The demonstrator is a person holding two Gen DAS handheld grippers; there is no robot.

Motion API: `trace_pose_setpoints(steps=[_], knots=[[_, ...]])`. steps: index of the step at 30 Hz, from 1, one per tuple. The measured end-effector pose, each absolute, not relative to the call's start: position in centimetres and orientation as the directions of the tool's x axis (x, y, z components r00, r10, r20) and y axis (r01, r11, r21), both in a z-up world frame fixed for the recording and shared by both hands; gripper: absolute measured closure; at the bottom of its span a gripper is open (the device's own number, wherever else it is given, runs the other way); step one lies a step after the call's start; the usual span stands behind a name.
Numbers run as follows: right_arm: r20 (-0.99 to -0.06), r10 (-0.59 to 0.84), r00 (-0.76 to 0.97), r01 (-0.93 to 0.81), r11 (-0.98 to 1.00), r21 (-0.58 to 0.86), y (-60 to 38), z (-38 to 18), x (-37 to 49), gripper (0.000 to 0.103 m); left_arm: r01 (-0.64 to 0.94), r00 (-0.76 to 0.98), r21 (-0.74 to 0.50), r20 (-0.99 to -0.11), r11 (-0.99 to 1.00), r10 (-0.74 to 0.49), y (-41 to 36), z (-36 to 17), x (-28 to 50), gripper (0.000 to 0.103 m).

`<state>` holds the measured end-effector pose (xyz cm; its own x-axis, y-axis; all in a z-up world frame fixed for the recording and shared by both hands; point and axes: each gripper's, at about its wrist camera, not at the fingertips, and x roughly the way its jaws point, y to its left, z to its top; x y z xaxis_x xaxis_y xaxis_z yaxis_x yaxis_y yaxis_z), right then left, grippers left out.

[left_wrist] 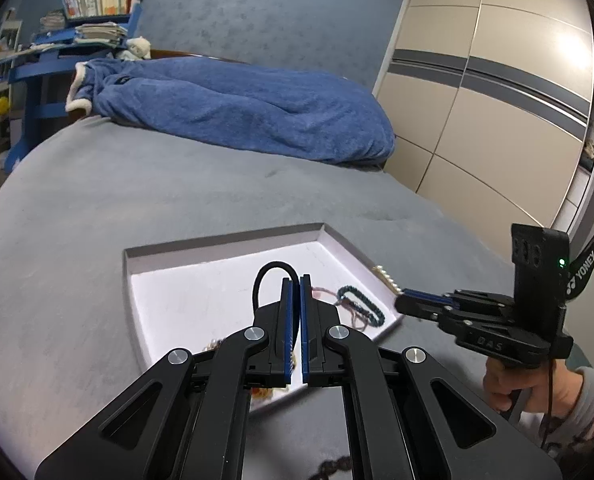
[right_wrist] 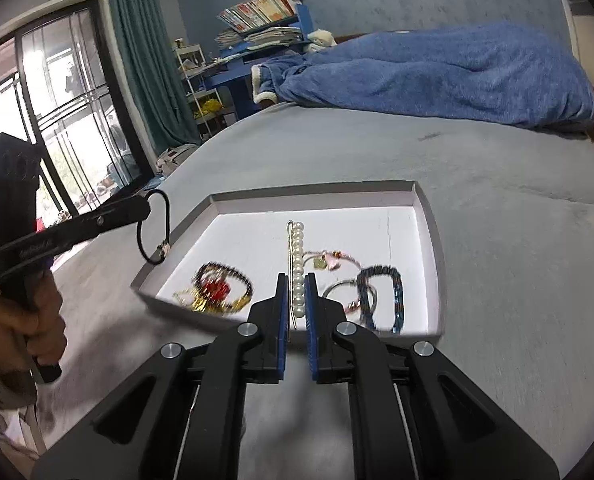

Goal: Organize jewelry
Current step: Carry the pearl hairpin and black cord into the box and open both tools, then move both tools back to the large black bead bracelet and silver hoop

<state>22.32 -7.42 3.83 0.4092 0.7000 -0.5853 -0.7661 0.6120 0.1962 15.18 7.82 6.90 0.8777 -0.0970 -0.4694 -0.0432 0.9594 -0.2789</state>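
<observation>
A shallow white tray (left_wrist: 225, 241) lies on the grey bed. My left gripper (left_wrist: 295, 279) hangs above it, shut on a black hair tie (left_wrist: 273, 270) that loops up left of the tips. From the right wrist view, the left gripper (right_wrist: 145, 208) is off the tray's (right_wrist: 313, 194) left edge with the hair tie (right_wrist: 155, 236) dangling. My right gripper (right_wrist: 295, 282) is shut on a pearl hair pin (right_wrist: 297, 252), and shows as right gripper (left_wrist: 401, 302) with the pearl pin (left_wrist: 387, 280) over the tray's right rim. In the tray lie a dark bead bracelet (right_wrist: 225, 280), a gold chain (right_wrist: 201, 302), a pink cord bracelet (right_wrist: 329, 260) and a blue bead bracelet (right_wrist: 381, 296).
A blue blanket (left_wrist: 237, 116) is heaped at the far end of the bed. A wardrobe (left_wrist: 489, 100) stands on the right, a blue desk with books (left_wrist: 77, 32) at the far left, a window and green curtain (right_wrist: 145, 60) beyond. A dark beaded string (left_wrist: 337, 466) lies under my left gripper.
</observation>
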Motion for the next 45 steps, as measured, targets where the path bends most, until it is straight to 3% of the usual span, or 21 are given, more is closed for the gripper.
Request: trace_pose_setpoints(steps=[15, 19, 22, 31, 39, 45], knots=[[-0.681, 0.616, 0.396, -0.754, 0.641, 0.141, -2.9, 0.3, 24.2, 0.095, -0.107, 0.804, -0.197, -0.594, 0.974, -0.032, 8.4, 2.5, 16.8, 0.099], [-0.679, 0.615, 0.401, -0.757, 0.640, 0.133, -2.7, 0.2, 23.9, 0.093, -0.127, 0.797, -0.159, -0.604, 0.979, 0.006, 8.1, 2.2, 16.1, 0.079], [-0.662, 0.628, 0.409, -0.760, 0.636, 0.135, -3.0, 0.7, 23.5, 0.074, -0.128, 0.802, -0.154, -0.597, 0.980, 0.011, 8.0, 2.3, 15.5, 0.067], [-0.601, 0.669, 0.438, -0.761, 0.631, 0.148, -6.6, 2.6, 20.9, 0.074, -0.132, 0.829, -0.191, -0.559, 0.973, 0.003, 7.4, 2.8, 11.7, 0.043], [-0.641, 0.646, 0.416, -0.765, 0.629, 0.138, -8.4, 1.4, 17.6, 0.068, -0.103, 0.807, -0.235, -0.588, 0.967, -0.057, 5.7, 1.2, 8.0, 0.037], [-0.663, 0.631, 0.403, -0.750, 0.643, 0.156, -9.9, 0.1, 15.7, 0.058, -0.096, 0.769, -0.235, -0.634, 0.967, -0.078, 4.6, -0.1, 7.0, 0.037]])
